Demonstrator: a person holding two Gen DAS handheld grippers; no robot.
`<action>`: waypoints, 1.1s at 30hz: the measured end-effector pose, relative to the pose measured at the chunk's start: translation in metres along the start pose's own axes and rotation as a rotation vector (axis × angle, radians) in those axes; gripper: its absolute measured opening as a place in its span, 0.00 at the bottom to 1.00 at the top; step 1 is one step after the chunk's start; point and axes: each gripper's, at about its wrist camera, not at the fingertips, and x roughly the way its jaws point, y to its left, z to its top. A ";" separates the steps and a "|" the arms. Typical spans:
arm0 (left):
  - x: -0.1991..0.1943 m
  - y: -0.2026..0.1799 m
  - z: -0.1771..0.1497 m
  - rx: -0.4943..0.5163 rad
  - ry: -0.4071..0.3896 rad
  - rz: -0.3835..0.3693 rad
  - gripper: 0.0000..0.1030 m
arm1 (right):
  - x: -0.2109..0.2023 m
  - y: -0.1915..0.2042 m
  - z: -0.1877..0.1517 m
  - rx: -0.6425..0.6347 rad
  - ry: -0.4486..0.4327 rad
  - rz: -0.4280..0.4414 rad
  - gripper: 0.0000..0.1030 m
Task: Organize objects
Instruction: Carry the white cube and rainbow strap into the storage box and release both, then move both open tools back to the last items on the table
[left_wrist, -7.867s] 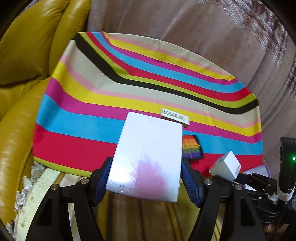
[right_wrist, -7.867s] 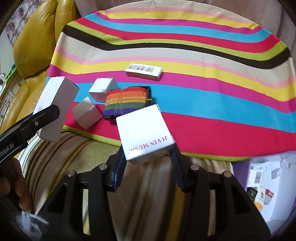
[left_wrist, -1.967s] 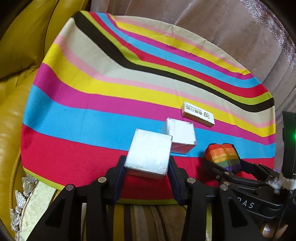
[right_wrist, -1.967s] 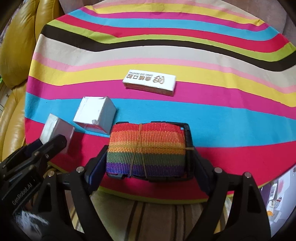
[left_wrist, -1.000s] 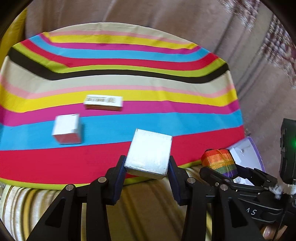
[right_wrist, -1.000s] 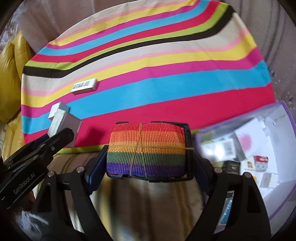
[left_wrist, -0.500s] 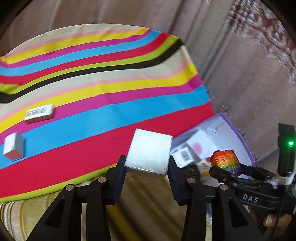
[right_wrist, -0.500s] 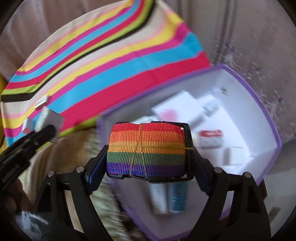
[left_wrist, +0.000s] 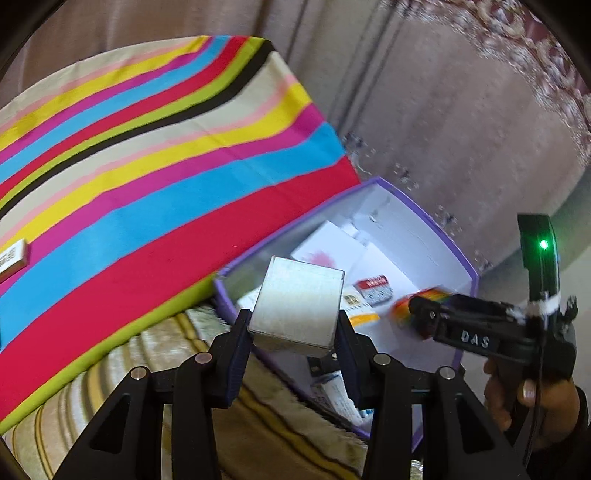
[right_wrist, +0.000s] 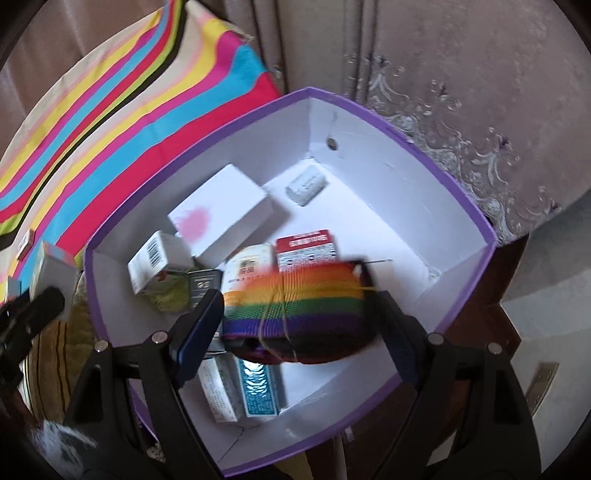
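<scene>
- Left wrist view: the left claw (left_wrist: 293, 334) is clamped on a small white carton (left_wrist: 299, 301), its pads pressed flat against two opposite sides, the square way to carry a stiff cardboard cube. The cube hangs over the near rim of the purple-edged box (left_wrist: 448, 245), which sits just beside the striped cloth (left_wrist: 147, 177) covering the worktop. My guess is that it gets dropped in next. A flat white packet (left_wrist: 11, 256) lies on the cloth at the far left.
- Right wrist view: the right claw (right_wrist: 295, 325) stands wide apart, and the rainbow strap roll (right_wrist: 295, 308), woven webbing bound by a thin elastic band, sits blurred between the fingers, seemingly let go over the box. Its soft, rounded bulk should settle on the hard-edged cartons below, among them a pink-blotched white box (right_wrist: 221, 214) and a red-topped packet (right_wrist: 306, 247).
</scene>
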 end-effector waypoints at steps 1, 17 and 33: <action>0.002 -0.002 -0.001 0.008 0.010 -0.009 0.48 | -0.001 -0.002 0.001 0.007 -0.003 -0.006 0.82; -0.010 0.029 -0.006 -0.112 -0.024 -0.006 0.63 | -0.012 0.032 0.001 -0.031 -0.022 0.049 0.83; -0.048 0.101 -0.029 -0.341 -0.105 0.065 0.63 | -0.030 0.121 -0.020 -0.210 -0.022 0.155 0.83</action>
